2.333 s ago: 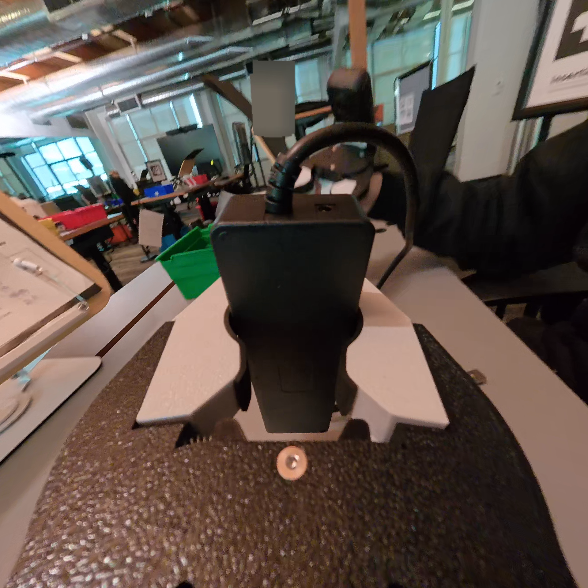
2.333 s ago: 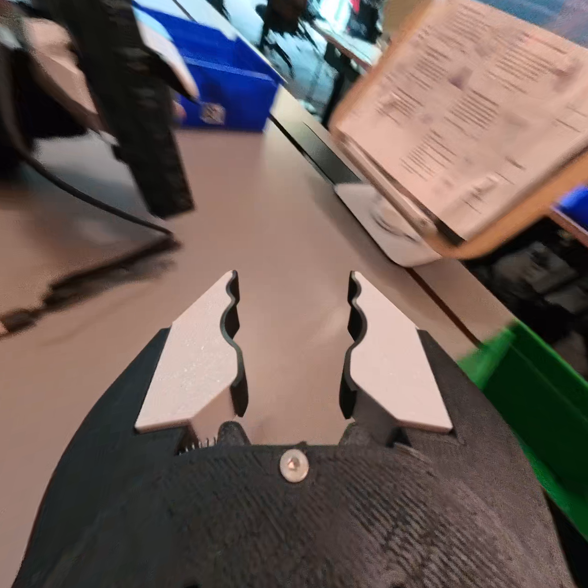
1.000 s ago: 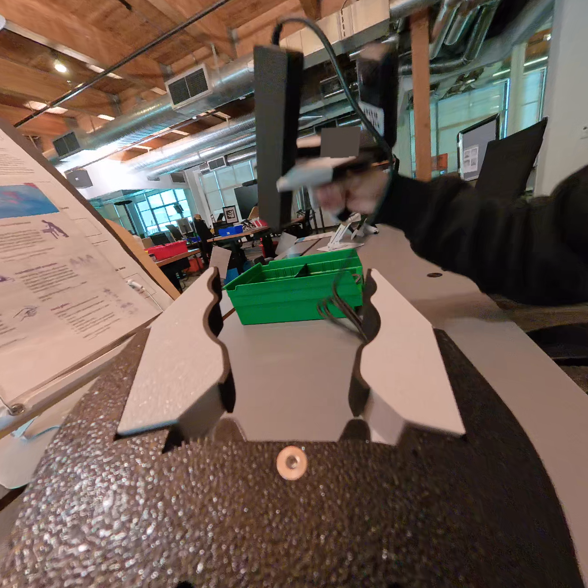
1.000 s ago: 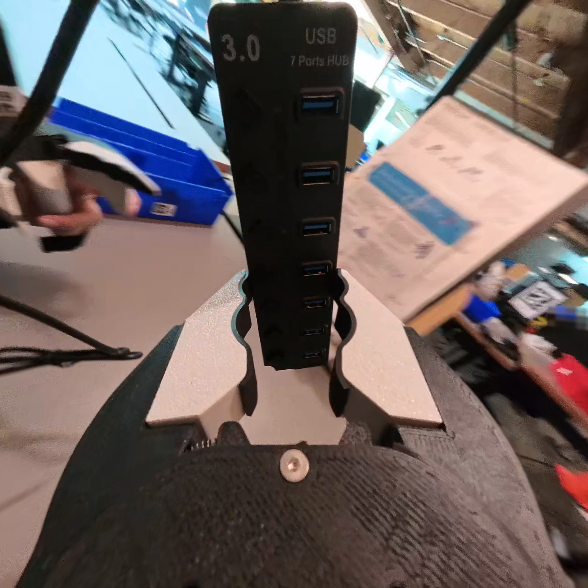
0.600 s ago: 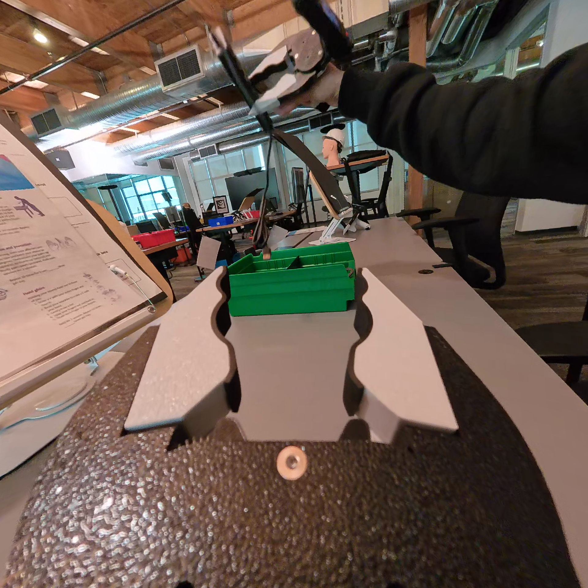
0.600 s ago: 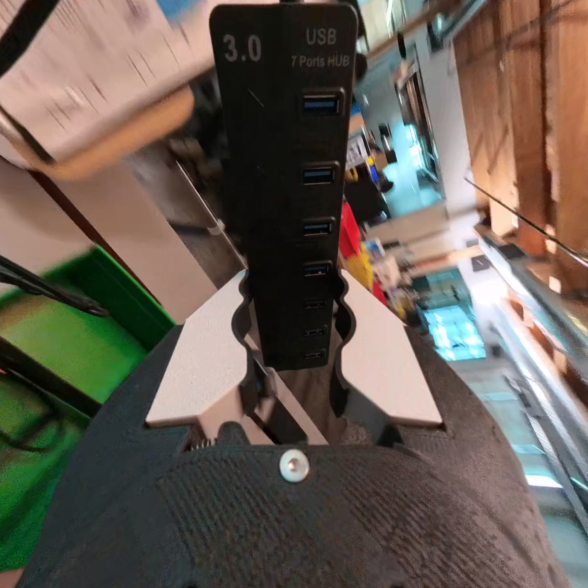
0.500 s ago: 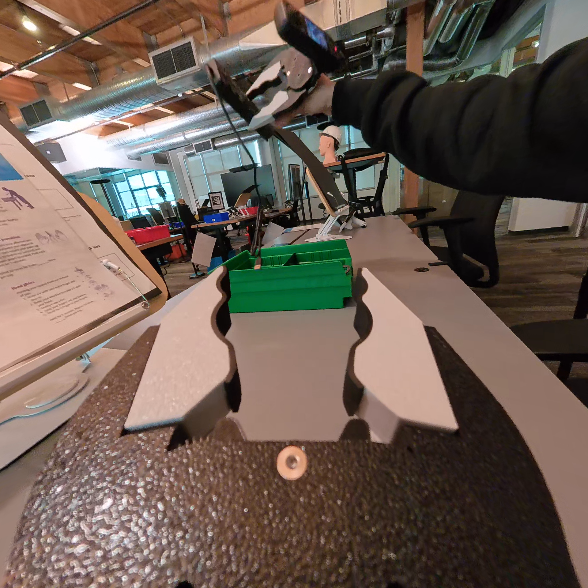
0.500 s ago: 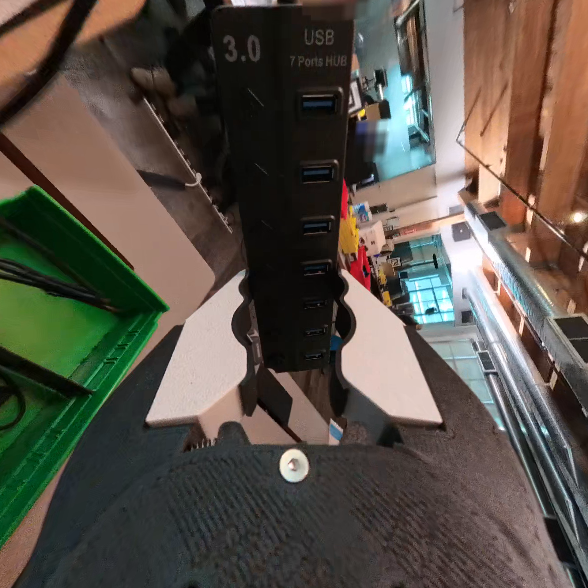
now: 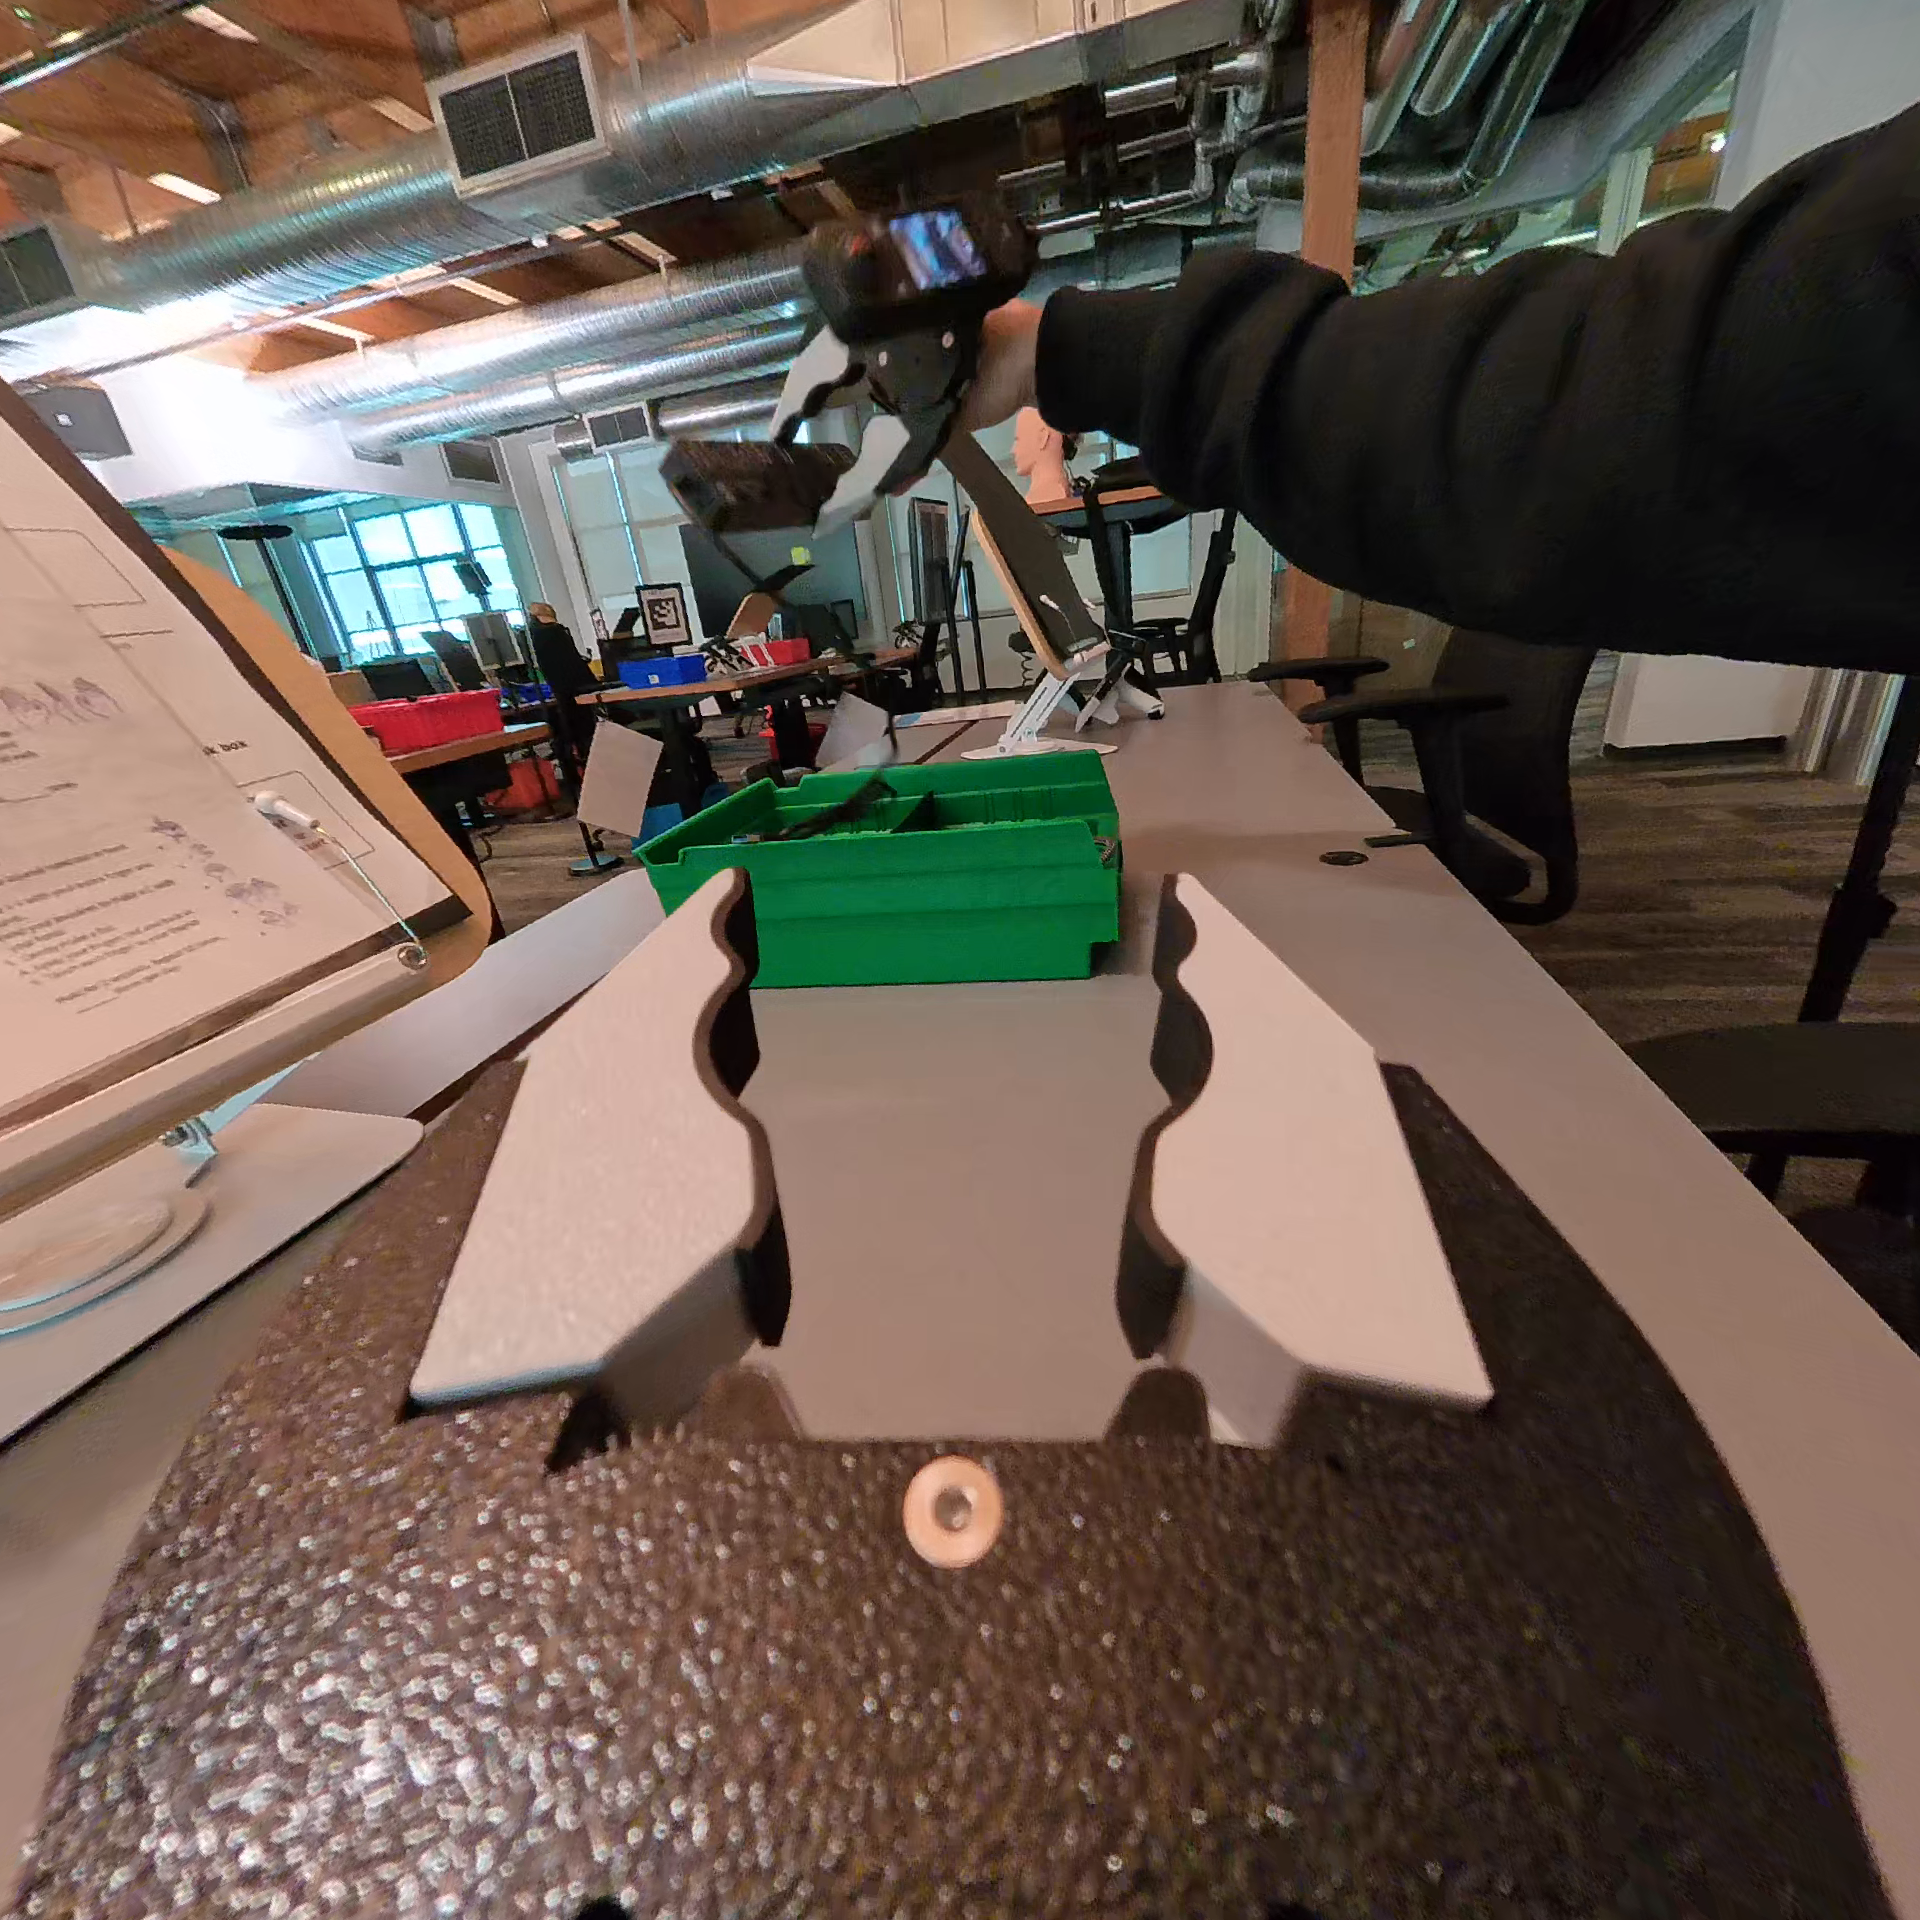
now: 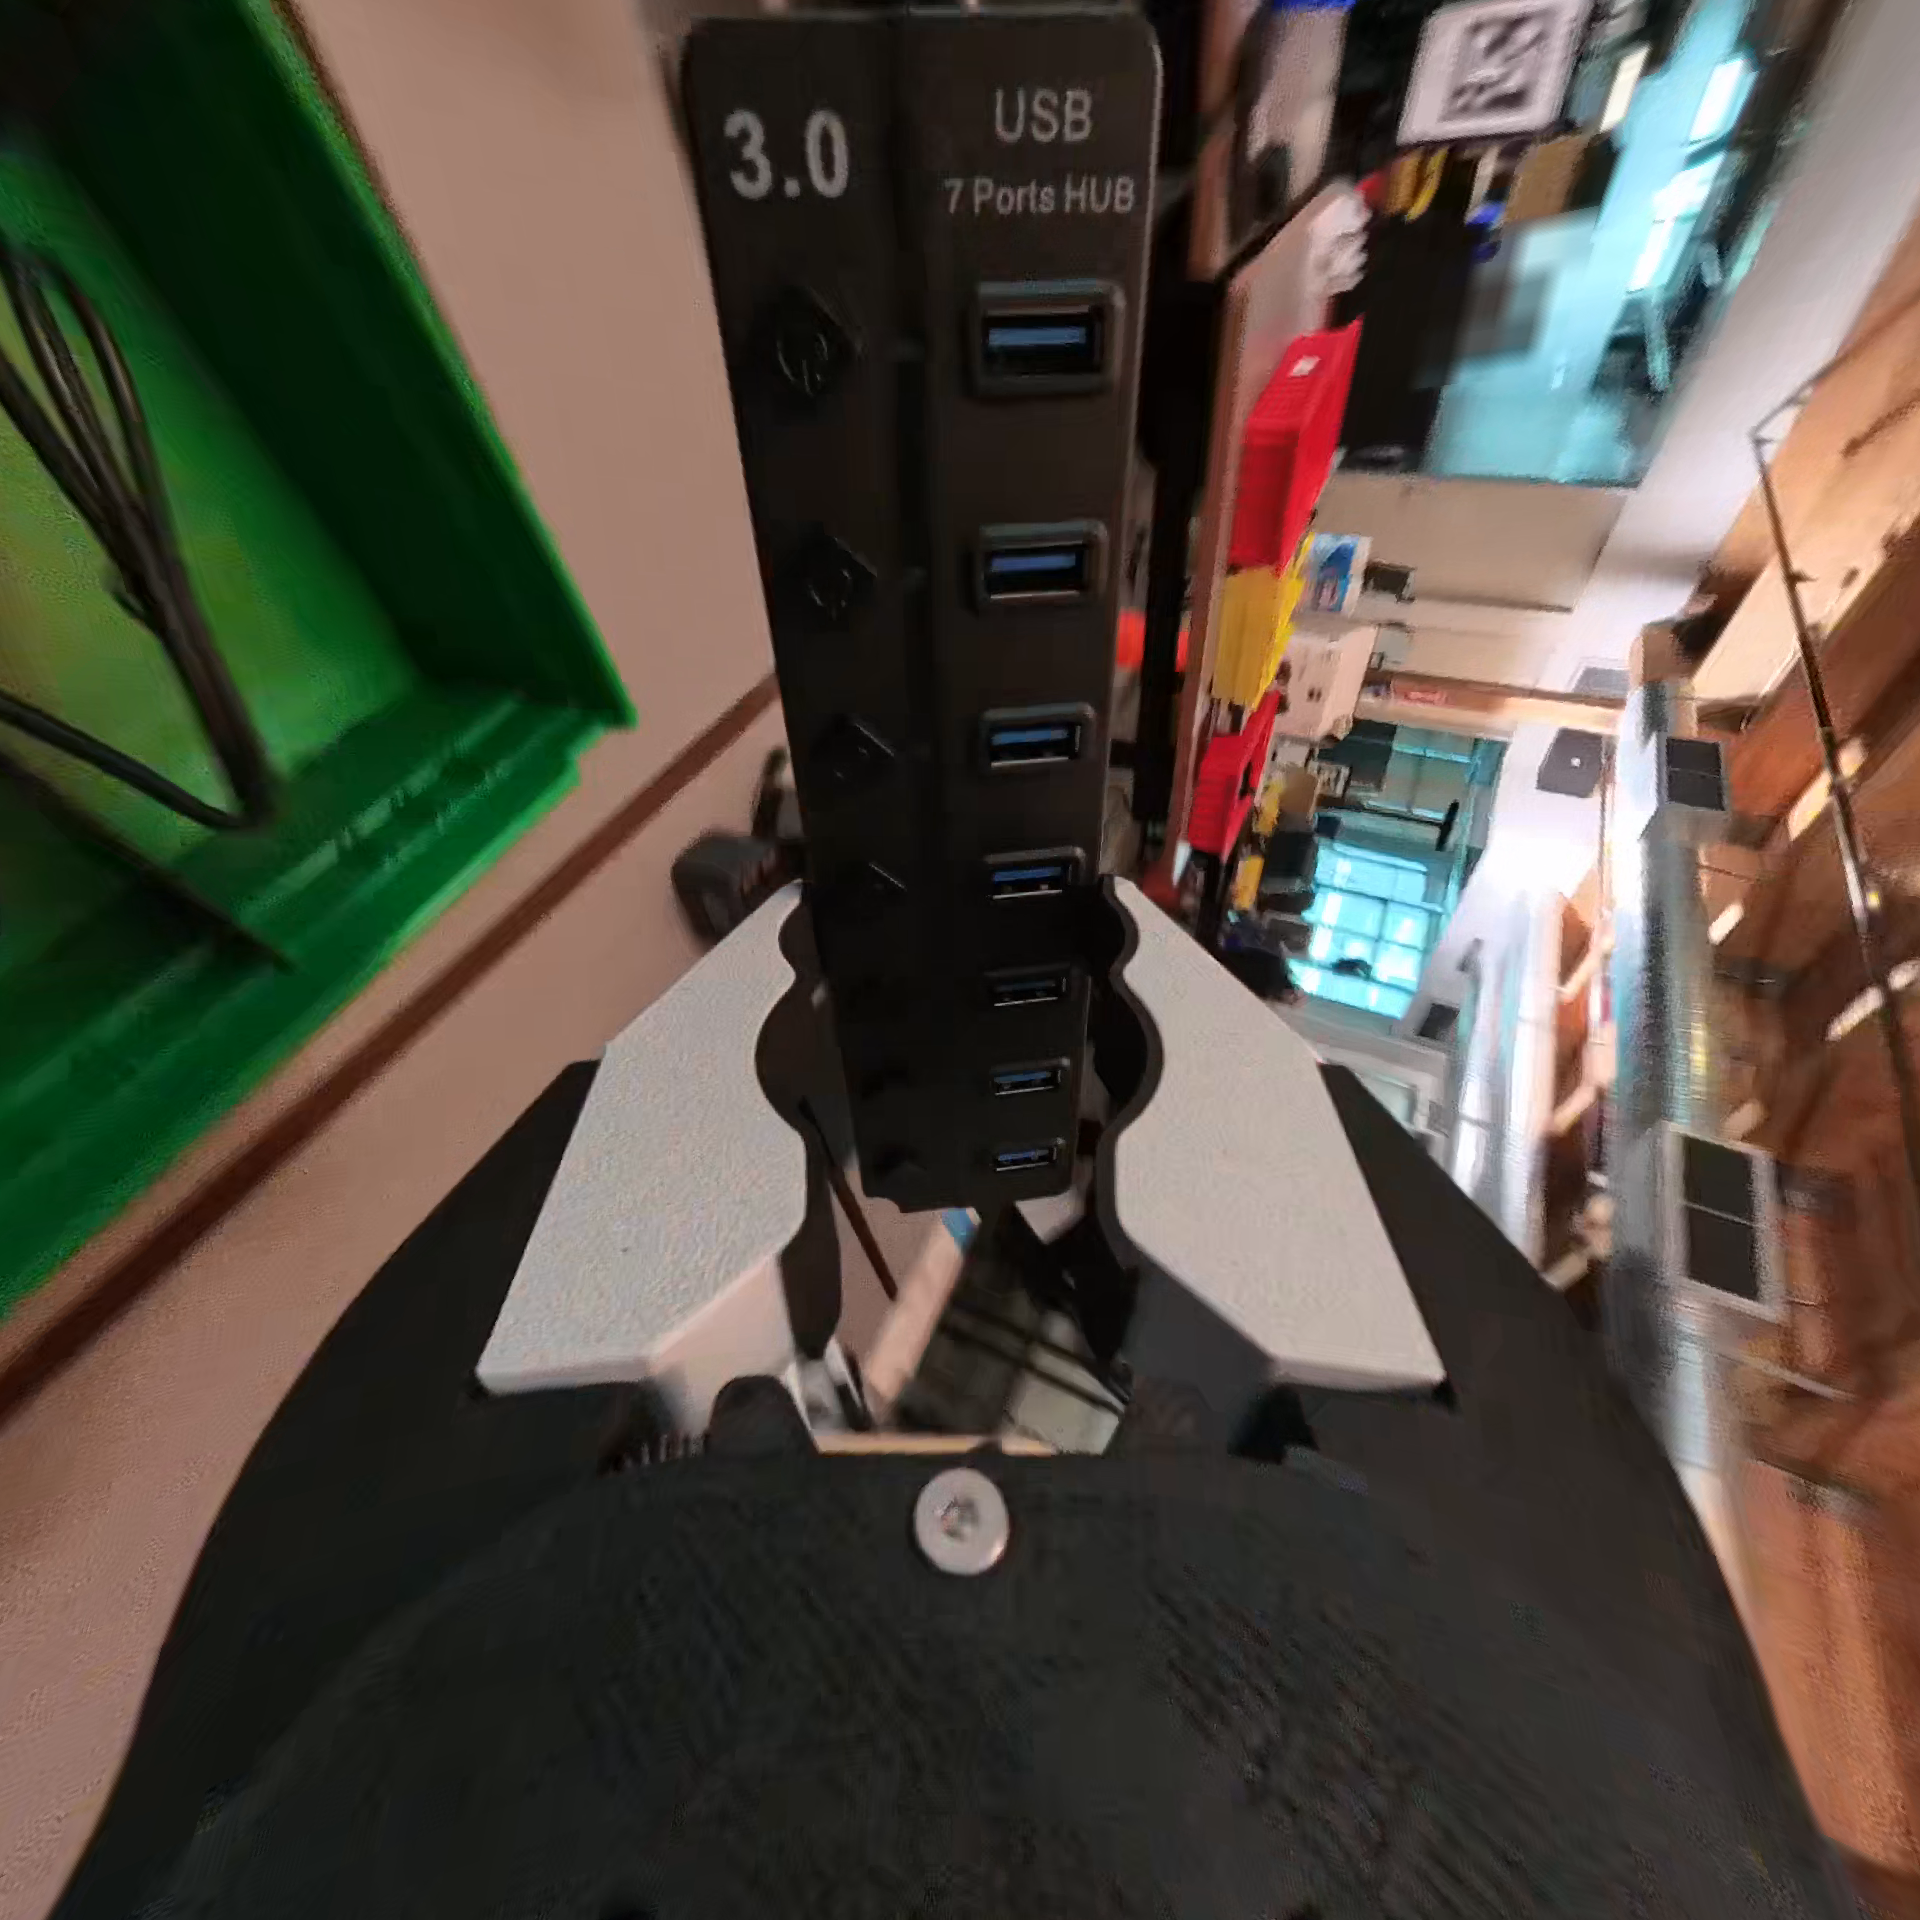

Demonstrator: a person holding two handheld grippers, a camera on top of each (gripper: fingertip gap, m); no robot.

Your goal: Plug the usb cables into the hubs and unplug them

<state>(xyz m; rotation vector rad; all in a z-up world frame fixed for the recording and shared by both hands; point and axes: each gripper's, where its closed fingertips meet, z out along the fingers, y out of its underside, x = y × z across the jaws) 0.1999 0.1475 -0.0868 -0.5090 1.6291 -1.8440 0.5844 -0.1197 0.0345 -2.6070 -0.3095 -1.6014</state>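
The black hub (image 10: pixel 940 644) is clamped by its lower end between the fingers of the right gripper (image 10: pixel 951 997), with most of its length sticking out past the fingertips and the row of ports left uncovered. It's held up in the air over the green bin (image 9: pixel 914 883), where a tangle of dark cables (image 10: pixel 125 582) is lying. Looks like the hub is about to be set down in the bin, so it should be lowered slowly and kept level until it's resting on something before the fingers are opened. With so much overhang, a twist in the grip seems possible if the far end is bumped on the bin wall. The left gripper (image 9: pixel 951 1049) is held low over the grey bench (image 9: pixel 1455 987), fingers spread with nothing between them, the bin just beyond the tips.
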